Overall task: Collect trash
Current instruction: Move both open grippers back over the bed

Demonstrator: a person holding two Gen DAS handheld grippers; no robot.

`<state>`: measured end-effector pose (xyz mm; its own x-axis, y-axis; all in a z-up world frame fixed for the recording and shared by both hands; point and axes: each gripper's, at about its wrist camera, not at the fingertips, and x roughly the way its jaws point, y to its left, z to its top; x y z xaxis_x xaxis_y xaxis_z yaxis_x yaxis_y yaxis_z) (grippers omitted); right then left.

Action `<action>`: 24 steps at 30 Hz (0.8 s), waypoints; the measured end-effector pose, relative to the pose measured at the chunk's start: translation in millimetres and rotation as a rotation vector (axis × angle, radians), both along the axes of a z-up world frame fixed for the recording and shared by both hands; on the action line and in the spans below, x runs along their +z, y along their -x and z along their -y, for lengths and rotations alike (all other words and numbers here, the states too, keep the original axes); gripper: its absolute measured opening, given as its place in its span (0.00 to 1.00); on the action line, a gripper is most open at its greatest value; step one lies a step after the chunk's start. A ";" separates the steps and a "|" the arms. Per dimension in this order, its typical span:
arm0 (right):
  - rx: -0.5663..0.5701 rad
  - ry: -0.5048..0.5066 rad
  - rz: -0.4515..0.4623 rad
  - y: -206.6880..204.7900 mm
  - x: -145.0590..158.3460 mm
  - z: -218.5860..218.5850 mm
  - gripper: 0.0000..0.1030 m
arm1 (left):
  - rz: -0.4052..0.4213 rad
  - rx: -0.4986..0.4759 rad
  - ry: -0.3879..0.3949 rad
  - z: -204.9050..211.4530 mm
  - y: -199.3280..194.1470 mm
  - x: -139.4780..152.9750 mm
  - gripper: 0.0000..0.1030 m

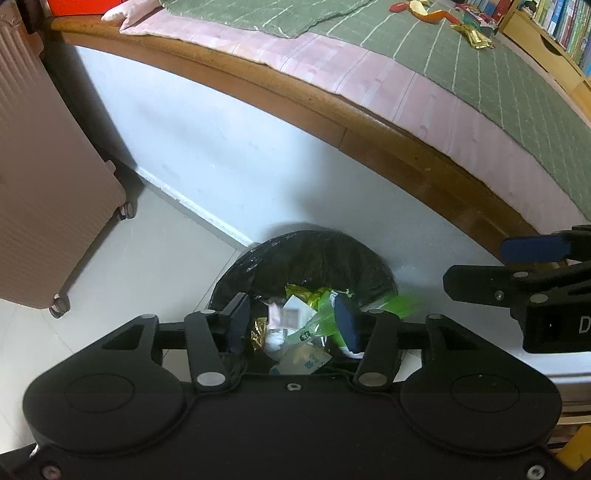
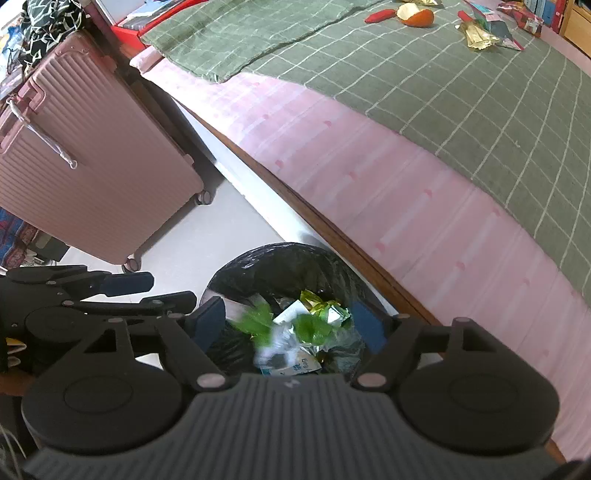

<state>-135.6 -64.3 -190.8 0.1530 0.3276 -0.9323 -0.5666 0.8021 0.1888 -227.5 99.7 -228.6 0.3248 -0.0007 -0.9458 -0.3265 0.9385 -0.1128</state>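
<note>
Both grippers point steeply down over one black-lined bin (image 1: pixel 306 258) that stands on the floor against the side of a bed (image 1: pixel 369 122). The left gripper (image 1: pixel 293 325) has its jaws partly open; a blurred green-and-clear wrapper (image 1: pixel 314 325) lies in the gap between them, against or just beside the right-hand pad, and whether that pad presses on it cannot be told. The right gripper (image 2: pixel 291 325) has its jaws wide, with blurred green and white scraps (image 2: pixel 280 332) seen between them over the bin's mouth; the pads press on nothing. The two grippers sit side by side, each showing at the edge of the other's view.

Count: one bin, holding a heap of gold foil, white paper and green plastic. One pink suitcase (image 2: pixel 85 155) stands on wheels to the left of the bin. On the green checked blanket (image 2: pixel 461 92), well apart from the grippers, lie one orange peel (image 2: pixel 417 14), at least two red pieces and a gold wrapper (image 2: pixel 478 37) beside printed packets.
</note>
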 end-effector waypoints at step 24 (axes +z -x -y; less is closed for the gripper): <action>-0.093 -0.064 0.144 -16.6 73.6 18.4 0.82 | 0.161 -0.052 -0.113 4.9 -32.9 86.1 0.72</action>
